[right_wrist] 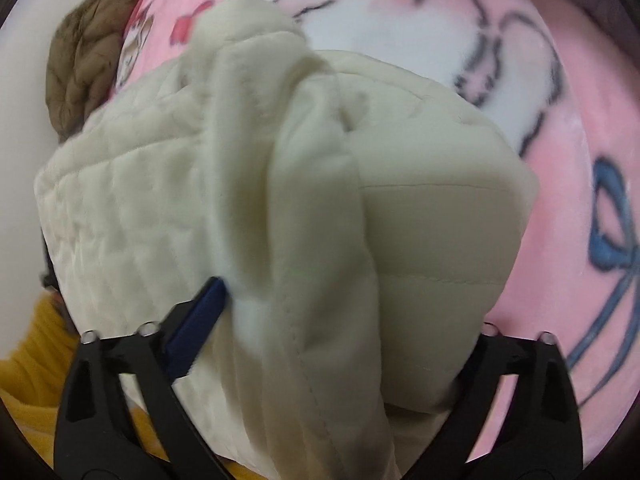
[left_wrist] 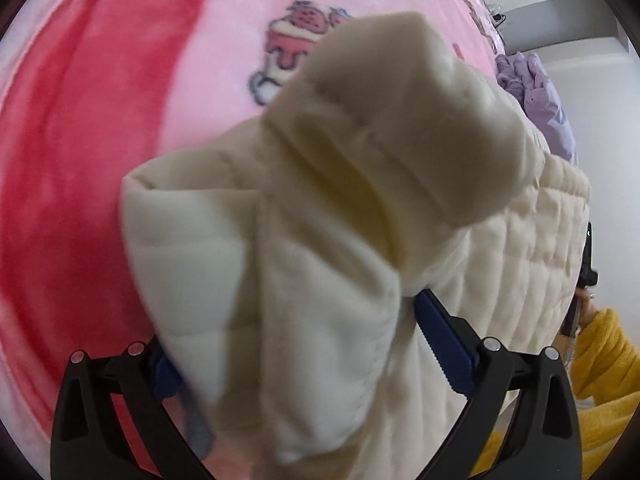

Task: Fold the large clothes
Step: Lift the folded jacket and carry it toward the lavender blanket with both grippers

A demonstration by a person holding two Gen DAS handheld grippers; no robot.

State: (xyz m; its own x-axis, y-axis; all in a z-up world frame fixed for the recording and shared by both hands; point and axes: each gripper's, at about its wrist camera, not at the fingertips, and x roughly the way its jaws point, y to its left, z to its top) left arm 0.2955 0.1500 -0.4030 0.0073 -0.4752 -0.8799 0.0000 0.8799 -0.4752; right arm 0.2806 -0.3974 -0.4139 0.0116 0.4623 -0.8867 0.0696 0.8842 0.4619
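Unlabelled, cream quilted jacket (left_wrist: 320, 240) between parted left hand-held gripper (left_wrist: 296, 344), right hand-held gripper (right_wrist: 340, 320) parted, pink blanket (left_wrist: 100, 140)

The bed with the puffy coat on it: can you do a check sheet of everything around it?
Surface: pink cartoon blanket.
Job's things: cream quilted coat, bunched up.
Clutter: brown jacket and purple garment at the blanket's edges.
Grippers: left gripper open, right gripper open; coat fabric lies between the fingers of each.
Cables: nothing seen.
Surroundings: white wall; yellow sleeve.
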